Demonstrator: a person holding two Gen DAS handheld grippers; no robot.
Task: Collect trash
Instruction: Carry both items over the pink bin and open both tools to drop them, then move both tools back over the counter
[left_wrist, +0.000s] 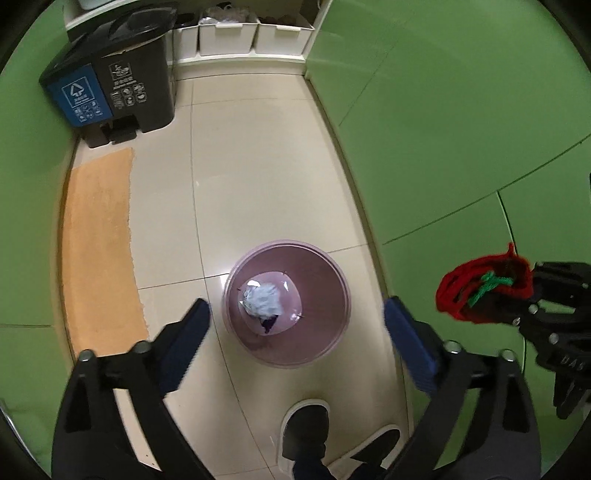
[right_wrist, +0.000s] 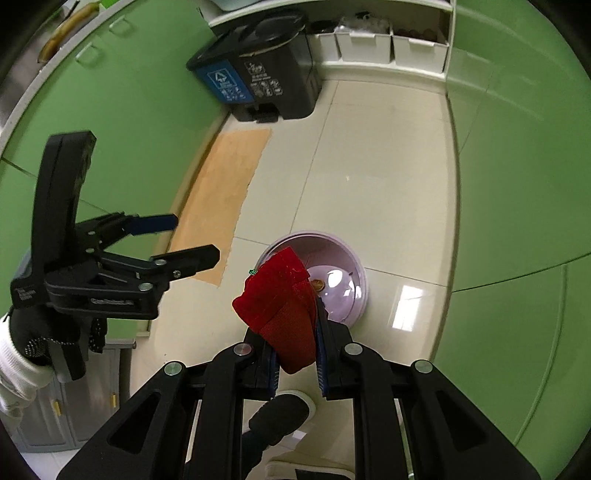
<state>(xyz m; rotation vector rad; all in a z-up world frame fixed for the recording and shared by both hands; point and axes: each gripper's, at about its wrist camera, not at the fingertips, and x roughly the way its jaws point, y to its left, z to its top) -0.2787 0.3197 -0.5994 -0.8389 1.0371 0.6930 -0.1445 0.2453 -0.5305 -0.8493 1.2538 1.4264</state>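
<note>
Green walls stand around the pink bin (left_wrist: 286, 304) on the floor. Above it, our left hand-held gripper (left_wrist: 295, 325) gapes wide with nothing in it. Beside the bin, our right hand-held gripper (right_wrist: 295, 350) squeezes a red knit pouch (right_wrist: 284, 306).

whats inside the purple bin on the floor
The purple bin holds a crumpled pale wad with a dark purple scrap beside it. What lies under the wad is hidden.

The left gripper (left_wrist: 295, 328) pointed steeply down at a pale tiled floor (left_wrist: 258, 166), its jaws spread wide with nothing between them. Below stood a small purple bin (left_wrist: 286, 304) holding crumpled pale paper (left_wrist: 263, 298). At right, the right gripper (left_wrist: 517, 295) held a red knitted item (left_wrist: 476, 280) with green yarn. Further off — an orange mat (left_wrist: 99, 240) and a black pedal bin (left_wrist: 114, 70).
</note>
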